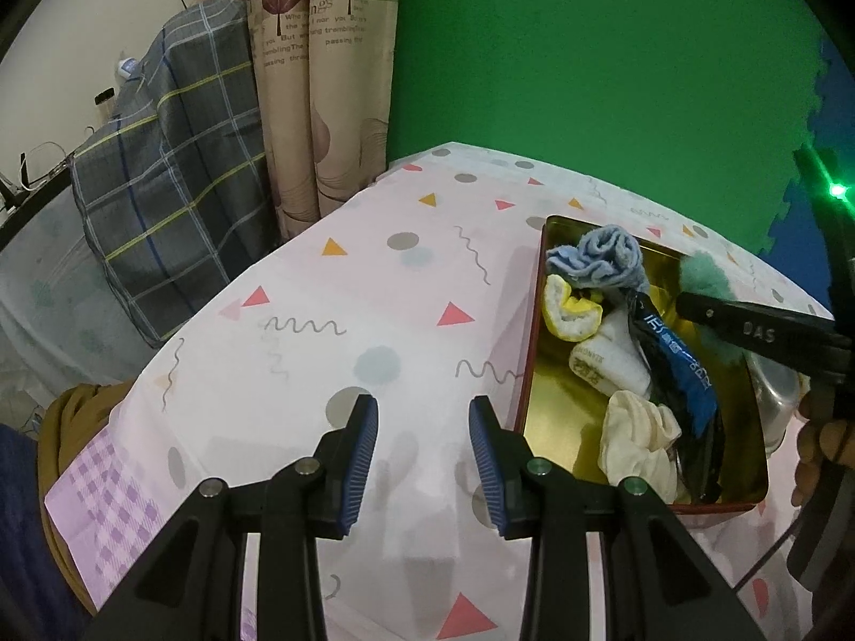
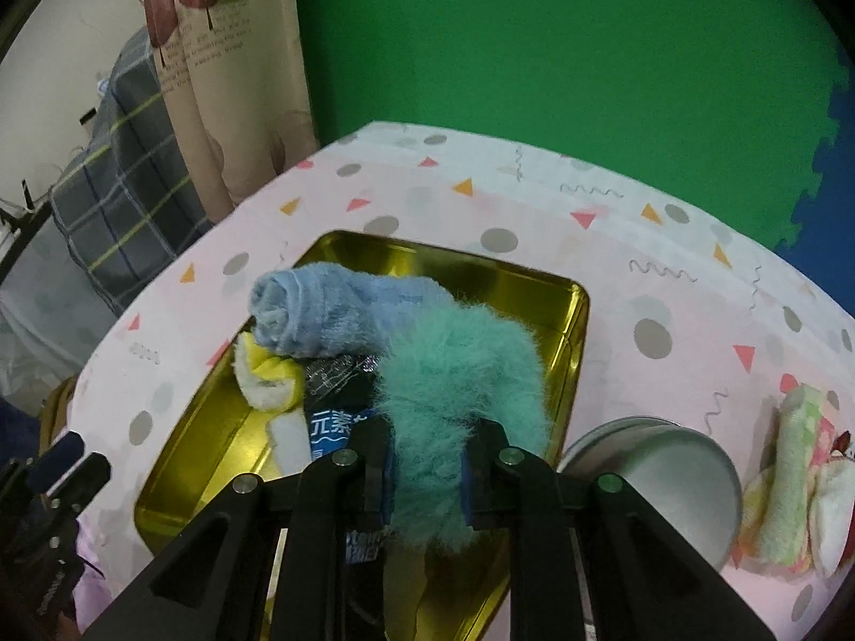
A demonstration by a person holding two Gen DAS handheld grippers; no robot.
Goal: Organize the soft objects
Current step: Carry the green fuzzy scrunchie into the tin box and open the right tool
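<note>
Clamping teal fuzzy scrunchie (image 2: 454, 374) in right gripper (image 2: 427, 473) over gold tin (image 2: 574, 320) | left gripper (image 1: 424, 454) half-open, empty over tablecloth (image 1: 320, 294) | only right view shows round tin (image 2: 668, 475), folded cloths (image 2: 796, 475)

Likely a home: curtain (image 1: 326, 107), plaid bedding (image 1: 160, 171).

Both tools are matte black plastic with angular, triangular cut-outs in their linkage arms and round silver pivot screws at the joints. The left gripper (image 1: 424, 462) carries ribbed blue pads (image 1: 361, 459) on the inner faces of its two fingers. Seen from the left wrist view, the right gripper (image 2: 427, 473) shows white lettering reading "DAS" on the side of one black finger.
</note>
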